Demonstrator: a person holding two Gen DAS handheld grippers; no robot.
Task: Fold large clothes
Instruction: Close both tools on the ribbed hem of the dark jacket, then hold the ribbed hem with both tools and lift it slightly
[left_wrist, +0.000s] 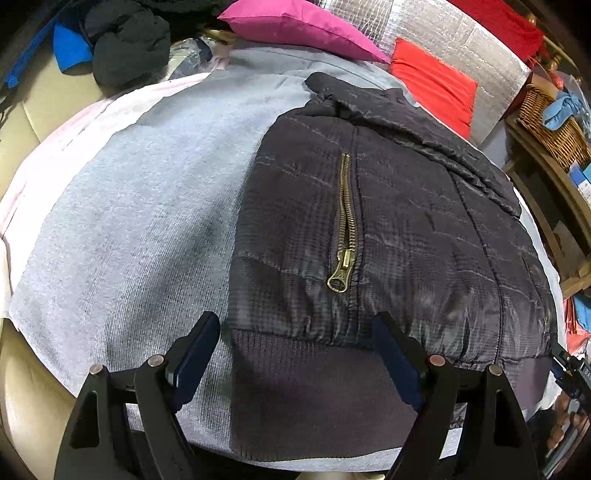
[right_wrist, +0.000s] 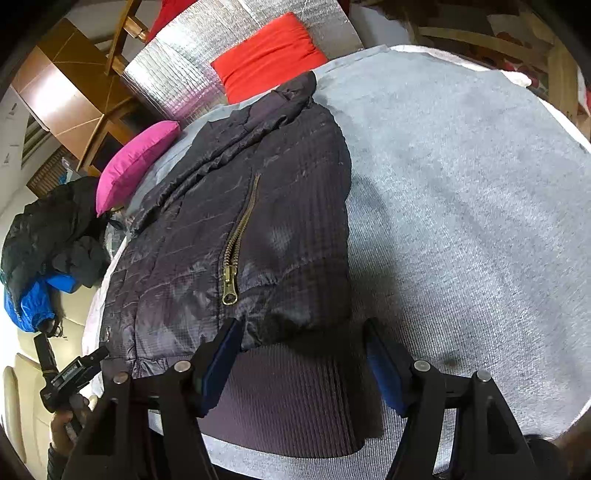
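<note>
A dark quilted jacket (left_wrist: 406, 221) (right_wrist: 229, 221) lies flat on a grey cloth (left_wrist: 129, 221) (right_wrist: 461, 221), with its brass pocket zip (left_wrist: 347, 229) (right_wrist: 236, 243) facing up. The ribbed hem (left_wrist: 314, 387) (right_wrist: 295, 387) is at the near edge. My left gripper (left_wrist: 295, 321) hovers over the hem's left corner, jaws wide apart, pads not pressing the fabric. My right gripper (right_wrist: 301, 326) stands over the hem's right corner, also open, with the hem lying between its fingers. The left gripper (right_wrist: 70, 373) also shows in the right wrist view, held in a hand.
A pink cushion (left_wrist: 295, 26) and a red cushion (left_wrist: 432, 81) rest against a silver foil panel (left_wrist: 443, 33) at the far side. A pile of dark and blue clothes (left_wrist: 125, 48) sits far left. A wicker basket (left_wrist: 550, 122) stands on wooden shelving to the right.
</note>
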